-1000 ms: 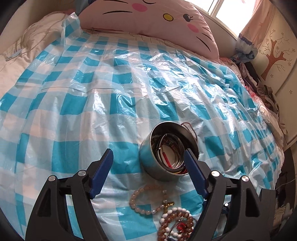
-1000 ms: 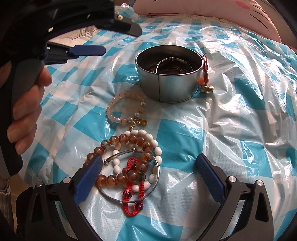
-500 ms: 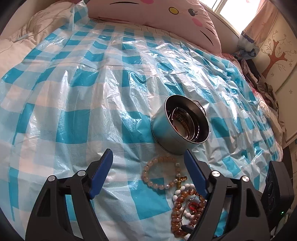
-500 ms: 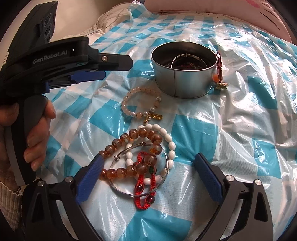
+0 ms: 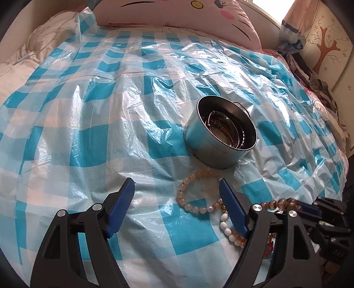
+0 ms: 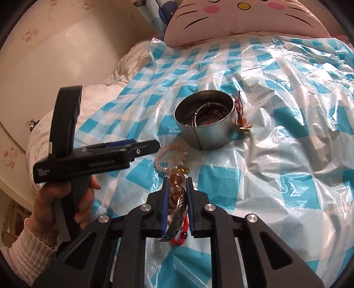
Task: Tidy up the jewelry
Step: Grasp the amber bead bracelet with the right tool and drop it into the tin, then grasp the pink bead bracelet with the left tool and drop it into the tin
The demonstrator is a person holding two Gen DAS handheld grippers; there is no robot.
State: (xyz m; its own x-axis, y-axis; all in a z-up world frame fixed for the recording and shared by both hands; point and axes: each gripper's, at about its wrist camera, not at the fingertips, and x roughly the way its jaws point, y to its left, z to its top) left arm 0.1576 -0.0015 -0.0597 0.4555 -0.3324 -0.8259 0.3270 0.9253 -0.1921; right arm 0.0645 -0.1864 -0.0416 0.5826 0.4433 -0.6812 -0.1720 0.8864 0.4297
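A round metal tin (image 5: 220, 135) (image 6: 205, 124) with bracelets inside sits on the blue-checked plastic sheet (image 5: 93, 137). A pale pink bead bracelet (image 5: 194, 192) (image 6: 171, 158) lies in front of the tin. My right gripper (image 6: 177, 186) is shut on a bunch of bracelets: amber beads (image 6: 176, 179), a silver bangle (image 6: 179, 212) and a red cord (image 6: 184, 230). It shows at the right edge of the left wrist view (image 5: 318, 210). My left gripper (image 5: 177, 188) is open and empty, hovering left of the pink bracelet. White beads (image 5: 225, 226) lie by its right finger.
A pink cat-face pillow (image 5: 177, 13) (image 6: 243, 15) lies at the head of the bed. A red cord with a charm (image 6: 242, 124) hangs over the tin's right side. Clothes (image 5: 320, 84) pile along the bed's right edge. My left hand grips the left tool (image 6: 73, 159).
My right gripper has closed on the amber, silver and red bracelets and lifted them. My left gripper has shifted left and back, staying open.
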